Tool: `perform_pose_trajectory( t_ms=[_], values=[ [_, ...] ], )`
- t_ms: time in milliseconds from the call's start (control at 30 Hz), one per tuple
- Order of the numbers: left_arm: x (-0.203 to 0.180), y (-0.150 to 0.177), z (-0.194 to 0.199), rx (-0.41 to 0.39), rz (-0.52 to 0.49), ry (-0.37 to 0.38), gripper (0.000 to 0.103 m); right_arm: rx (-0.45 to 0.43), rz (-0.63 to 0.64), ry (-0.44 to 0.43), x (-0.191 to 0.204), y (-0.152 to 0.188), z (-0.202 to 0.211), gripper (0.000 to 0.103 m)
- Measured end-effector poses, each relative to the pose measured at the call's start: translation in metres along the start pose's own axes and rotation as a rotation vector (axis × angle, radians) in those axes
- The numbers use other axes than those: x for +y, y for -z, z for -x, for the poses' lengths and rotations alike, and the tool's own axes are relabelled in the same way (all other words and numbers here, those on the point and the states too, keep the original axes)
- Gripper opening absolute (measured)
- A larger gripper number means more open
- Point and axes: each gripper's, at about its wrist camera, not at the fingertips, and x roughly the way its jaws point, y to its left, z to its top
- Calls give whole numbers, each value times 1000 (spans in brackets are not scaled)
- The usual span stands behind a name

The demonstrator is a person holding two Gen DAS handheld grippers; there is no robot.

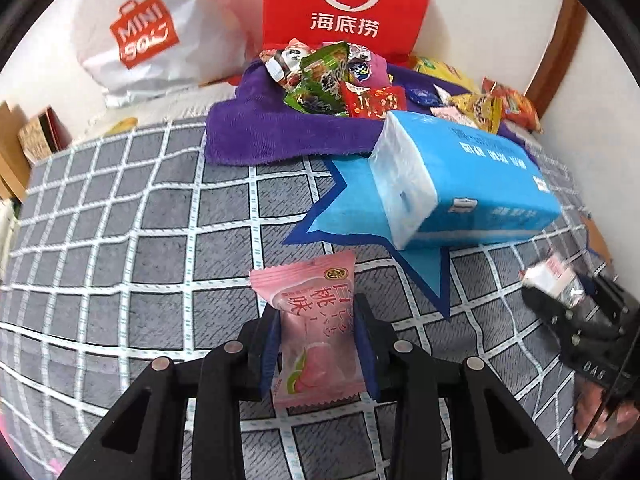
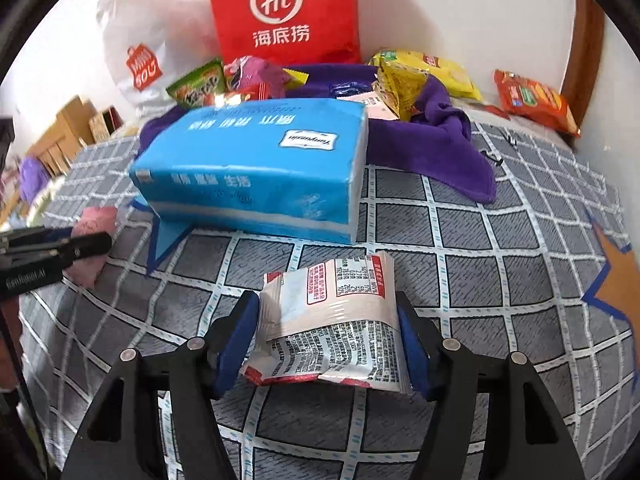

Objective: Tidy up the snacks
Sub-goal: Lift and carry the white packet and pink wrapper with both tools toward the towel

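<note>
My left gripper (image 1: pixel 318 320) is shut on a pink peach-flavour candy packet (image 1: pixel 312 320), held above the grey checked cloth. My right gripper (image 2: pixel 326 320) is shut on a white snack packet (image 2: pixel 332 320) with red trim and printed text. In the left wrist view the right gripper (image 1: pixel 568 300) shows at the right edge with its white packet (image 1: pixel 554 280). In the right wrist view the left gripper (image 2: pixel 68 248) shows at the left edge with the pink packet (image 2: pixel 94 240). A pile of mixed snacks (image 1: pixel 336 80) lies on a purple towel (image 1: pixel 260 132) at the back.
A blue tissue pack (image 1: pixel 460 184) lies on a blue star mark (image 1: pixel 340 216) between the grippers and the pile. A red paper bag (image 1: pixel 344 4) and a white Miniso bag (image 1: pixel 144 36) stand at the wall. An orange star mark (image 2: pixel 620 280) is at right. Cardboard boxes (image 2: pixel 68 128) stand left.
</note>
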Motion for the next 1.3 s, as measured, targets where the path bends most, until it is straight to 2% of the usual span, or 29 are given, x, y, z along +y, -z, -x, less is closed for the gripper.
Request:
perform_pose_trajectory(
  t_ms=[67, 133, 167, 333, 400, 500, 567, 633, 833, 933, 1100, 1300],
  values=[
    [1, 2, 1, -19, -8, 11, 41, 7, 1, 4, 0, 2, 4, 73],
    [0, 4, 1, -27, -29, 17, 58, -9, -14, -2, -3, 2, 9, 79],
    [-2, 4, 1, -30, -35, 21, 61, -21, -24, -3, -4, 2, 12, 82],
    [-6, 0, -4, -45, -34, 5, 64, 20, -26, 6, -3, 5, 3, 83],
    [-6, 0, -4, -56, -32, 1, 64, -6, -8, 53, 1, 8, 0, 83],
    [-7, -1, -6, -83, -46, -68, 39, -8, -38, 53, -3, 7, -1, 81],
    [-8, 1, -6, -92, -67, -76, 37, -16, -55, 71, -7, 7, 1, 70],
    [-8, 0, -5, -89, -72, -70, 35, -21, -65, 76, -9, 7, 3, 66],
    [-3, 1, 4, -71, -50, -18, 34, -23, -62, 80, -12, 8, 7, 62],
    [-4, 1, 13, -79, -53, 0, 34, -33, -95, 48, -17, 7, 15, 62],
    [-14, -3, 30, -92, -58, 47, 34, -77, -132, 7, -23, 2, 39, 62],
    [-35, -11, 52, -108, -95, 104, 34, -133, -103, 15, -15, -11, 68, 62]
  ],
)
